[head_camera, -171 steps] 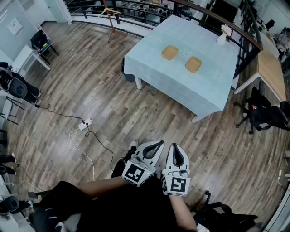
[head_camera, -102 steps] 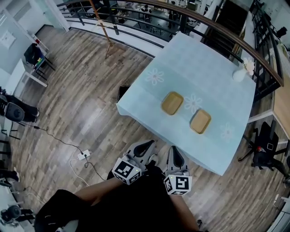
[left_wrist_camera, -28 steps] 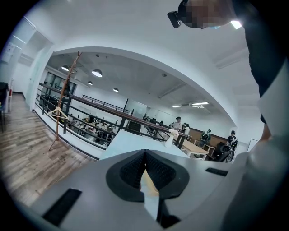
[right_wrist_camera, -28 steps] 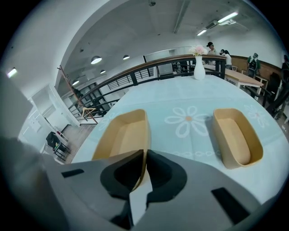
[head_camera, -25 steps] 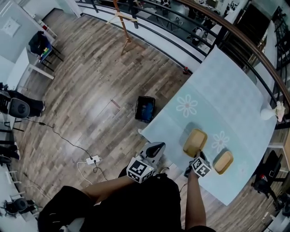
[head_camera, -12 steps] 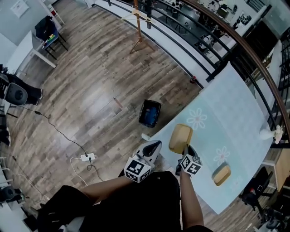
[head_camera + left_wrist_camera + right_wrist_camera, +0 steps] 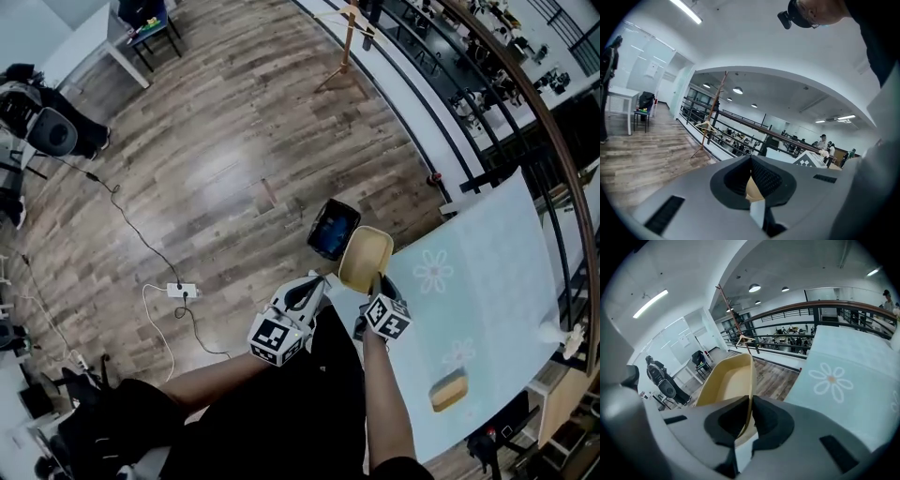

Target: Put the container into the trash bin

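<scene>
My right gripper is shut on the rim of a tan container, holding it in the air over the table's corner. In the right gripper view the container stands tilted on edge, its wall pinched between the jaws of the right gripper. The black trash bin sits on the wooden floor just left of the container. My left gripper hangs shut and empty beside the right one; in the left gripper view the left gripper shows its jaws closed together.
A light blue flowered tablecloth covers the table, with a second tan container near its front and a white vase at the right. A power strip and cable lie on the floor at left. A railing runs behind the table.
The right gripper has lifted the container off the table and carried it left toward the bin. The view has swung left, bringing the bin closer. The left gripper stays shut.
</scene>
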